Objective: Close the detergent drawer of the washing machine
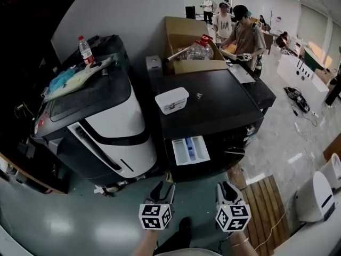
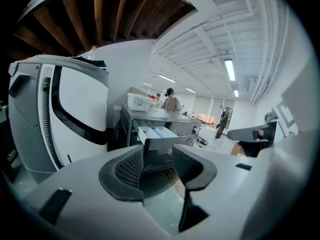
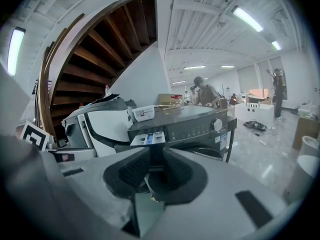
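The dark washing machine (image 1: 224, 103) stands at the centre of the head view. Its white detergent drawer (image 1: 190, 150) is pulled out of the front at the upper left, showing a blue insert. My left gripper (image 1: 163, 192) and right gripper (image 1: 227, 191) hang side by side below it, short of the machine and touching nothing. In the left gripper view the drawer (image 2: 156, 134) shows ahead between the open jaws of the left gripper (image 2: 159, 161). The right gripper (image 3: 152, 165) has a narrower gap with nothing in it, and the drawer (image 3: 149, 138) lies straight beyond.
A white tub (image 1: 171, 100) sits on the washer's top. A white-and-black machine (image 1: 109, 119) stands close on the left, with a bottle (image 1: 86, 49) on it. Behind are a cardboard box (image 1: 186, 41) and people (image 1: 246, 33). A wooden slatted board (image 1: 270, 209) lies on the floor at right.
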Tool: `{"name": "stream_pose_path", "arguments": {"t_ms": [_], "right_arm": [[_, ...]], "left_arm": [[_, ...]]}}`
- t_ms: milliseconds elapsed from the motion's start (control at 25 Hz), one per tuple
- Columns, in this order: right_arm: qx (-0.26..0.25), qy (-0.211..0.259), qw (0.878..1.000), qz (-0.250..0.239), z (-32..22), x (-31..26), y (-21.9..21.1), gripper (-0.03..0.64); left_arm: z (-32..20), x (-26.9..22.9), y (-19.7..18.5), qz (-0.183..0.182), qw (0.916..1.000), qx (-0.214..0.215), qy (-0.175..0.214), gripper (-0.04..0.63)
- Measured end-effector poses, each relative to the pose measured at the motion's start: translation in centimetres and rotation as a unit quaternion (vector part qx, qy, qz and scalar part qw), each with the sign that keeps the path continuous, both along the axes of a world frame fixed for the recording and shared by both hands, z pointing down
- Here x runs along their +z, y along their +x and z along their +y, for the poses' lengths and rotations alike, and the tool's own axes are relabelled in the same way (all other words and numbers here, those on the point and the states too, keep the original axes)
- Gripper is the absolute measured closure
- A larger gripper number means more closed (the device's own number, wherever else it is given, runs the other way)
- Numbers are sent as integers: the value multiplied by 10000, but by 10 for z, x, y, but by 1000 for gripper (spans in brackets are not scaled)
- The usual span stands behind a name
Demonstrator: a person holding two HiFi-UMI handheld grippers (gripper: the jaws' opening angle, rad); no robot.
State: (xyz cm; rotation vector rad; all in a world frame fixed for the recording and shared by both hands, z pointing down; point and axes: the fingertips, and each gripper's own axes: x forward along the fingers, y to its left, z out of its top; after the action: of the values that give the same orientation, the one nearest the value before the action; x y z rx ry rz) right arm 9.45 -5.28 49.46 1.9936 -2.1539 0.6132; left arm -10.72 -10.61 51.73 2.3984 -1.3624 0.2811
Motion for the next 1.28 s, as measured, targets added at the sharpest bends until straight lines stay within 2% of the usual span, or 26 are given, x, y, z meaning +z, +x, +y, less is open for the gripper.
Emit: {"name": "stream_pose_path", "arguments": {"t_ms": [160,520,880,1280], "right_arm": [[18,-42,10000,63,-28,-1,-2,548],[94,67,9999,118,-69,-9,-2,548],[-61,-68,9998,178,-85,0,2,548],[-453,-220,9985,206,-94,15,11,548]], "left_arm": [[-31,-2,0,139,9999,2,-46,437],[-66,-3,3,126,9998,125,-9,437],[-73,1,4,115,9999,51,-41,434],[-71,5,7,13,9994,-345,-101,434]]}}
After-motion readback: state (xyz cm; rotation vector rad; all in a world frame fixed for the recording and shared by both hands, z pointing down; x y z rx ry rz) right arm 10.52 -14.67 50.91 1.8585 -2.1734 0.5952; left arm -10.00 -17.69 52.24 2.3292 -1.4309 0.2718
